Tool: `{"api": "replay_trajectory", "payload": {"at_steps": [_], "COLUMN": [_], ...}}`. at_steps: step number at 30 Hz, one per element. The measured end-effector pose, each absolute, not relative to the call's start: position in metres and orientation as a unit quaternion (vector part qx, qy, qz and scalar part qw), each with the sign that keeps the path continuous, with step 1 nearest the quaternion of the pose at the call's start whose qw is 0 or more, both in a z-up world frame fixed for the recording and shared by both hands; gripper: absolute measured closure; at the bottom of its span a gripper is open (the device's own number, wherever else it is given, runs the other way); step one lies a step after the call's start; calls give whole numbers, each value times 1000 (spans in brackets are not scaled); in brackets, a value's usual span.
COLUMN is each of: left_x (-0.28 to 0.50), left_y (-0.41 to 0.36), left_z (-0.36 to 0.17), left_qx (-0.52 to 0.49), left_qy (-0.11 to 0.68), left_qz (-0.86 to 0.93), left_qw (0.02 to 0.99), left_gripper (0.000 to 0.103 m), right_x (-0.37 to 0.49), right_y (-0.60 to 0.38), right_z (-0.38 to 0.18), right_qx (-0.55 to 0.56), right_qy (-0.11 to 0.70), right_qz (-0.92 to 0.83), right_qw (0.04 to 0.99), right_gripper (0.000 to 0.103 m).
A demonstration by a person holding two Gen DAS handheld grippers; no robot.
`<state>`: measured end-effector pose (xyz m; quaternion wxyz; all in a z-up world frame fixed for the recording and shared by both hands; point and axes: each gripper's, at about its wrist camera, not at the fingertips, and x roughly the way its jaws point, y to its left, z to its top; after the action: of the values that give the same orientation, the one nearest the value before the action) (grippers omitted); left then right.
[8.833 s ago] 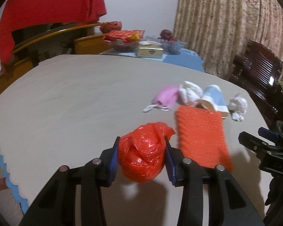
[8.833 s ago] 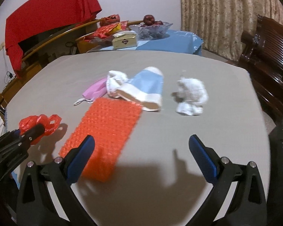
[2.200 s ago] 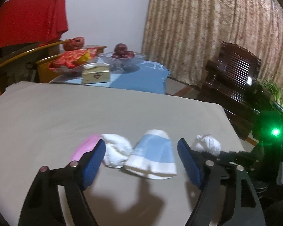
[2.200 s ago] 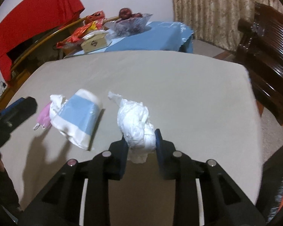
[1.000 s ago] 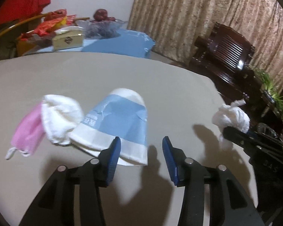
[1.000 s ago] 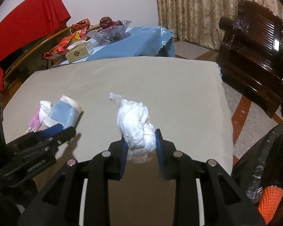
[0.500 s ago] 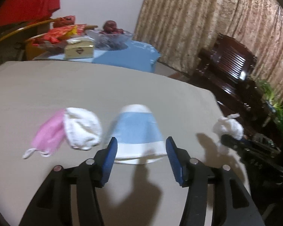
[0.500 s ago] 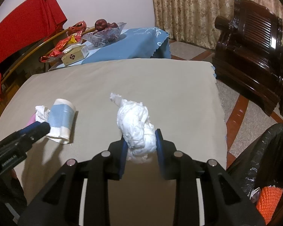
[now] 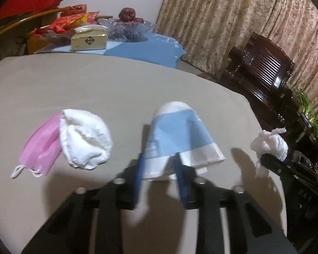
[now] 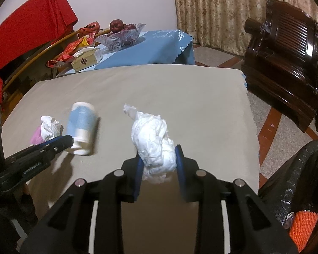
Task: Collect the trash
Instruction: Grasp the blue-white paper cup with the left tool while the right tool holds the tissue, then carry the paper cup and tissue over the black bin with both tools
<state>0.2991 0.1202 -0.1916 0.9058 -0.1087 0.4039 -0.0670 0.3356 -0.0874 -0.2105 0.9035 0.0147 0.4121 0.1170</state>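
Note:
My left gripper (image 9: 159, 158) is shut on the open rim of a flattened blue-and-white paper cup (image 9: 178, 133) that lies on the beige table (image 9: 95, 89); it also shows in the right wrist view (image 10: 81, 124). A crumpled white tissue (image 9: 84, 139) and a pink face mask (image 9: 40, 148) lie just left of the cup. My right gripper (image 10: 158, 154) is shut on a white crumpled tissue wad (image 10: 153, 141), held above the table's near right part; it also shows in the left wrist view (image 9: 269, 144).
A black trash bag (image 10: 299, 182) stands open at the table's right, with an orange mesh piece (image 10: 303, 226) inside. A dark wooden chair (image 10: 286, 59) stands beyond it. A blue-clothed side table (image 10: 150, 48) with a fruit bowl and tissue box is behind.
My left gripper has closed its fingers onto the cup's rim. My right gripper still holds the white wad and has drawn back slightly toward the black bag.

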Motion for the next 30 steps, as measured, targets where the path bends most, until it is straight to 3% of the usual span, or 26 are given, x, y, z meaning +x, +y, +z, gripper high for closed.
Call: {"api": "replay_trajectory", "payload": {"at_steps": [3,8,10,12,14,17,23,25,26,30], "left_x": [292,290,293,297,299,303,315,315,316,313], "left_y": [115,112,111,112,113,114,107,103,101,96], "left_z": [-187,-186,-186,-186,-184,-183,-200,-200,-200,-196], "left_qx": [-107,-114,-115,-116,-115,-112,-121,-115,-114,-117], "left_qy": [392,392,397,399,395,395,428,425,426,415], "left_qz": [-72,-79,-73,-61,-48,-42,-62,-71,-78,-80], "left_qw": [911,910,908,908,910,911,894,895,894,899], "left_gripper": [98,98,93,66,56,51,50,56,72,87], "right_x": [336,336,337,337,337,337,338,339,339,337], "right_y": [-88,-90,-91,-91,-93,-93,-95,-95,-95,-96], "right_z": [-211,-212,-212,-211,-211,-210,-210,-210,-210,-208], "right_qx": [15,18,18,18,18,17,17,15,15,13], "right_qy": [411,412,412,411,411,409,410,411,412,410], "right_qz": [115,111,110,110,110,109,109,108,108,109], "right_qw": [904,904,904,905,905,906,906,905,905,905], "right_gripper": [74,74,74,74,74,74,74,74,74,74]}}
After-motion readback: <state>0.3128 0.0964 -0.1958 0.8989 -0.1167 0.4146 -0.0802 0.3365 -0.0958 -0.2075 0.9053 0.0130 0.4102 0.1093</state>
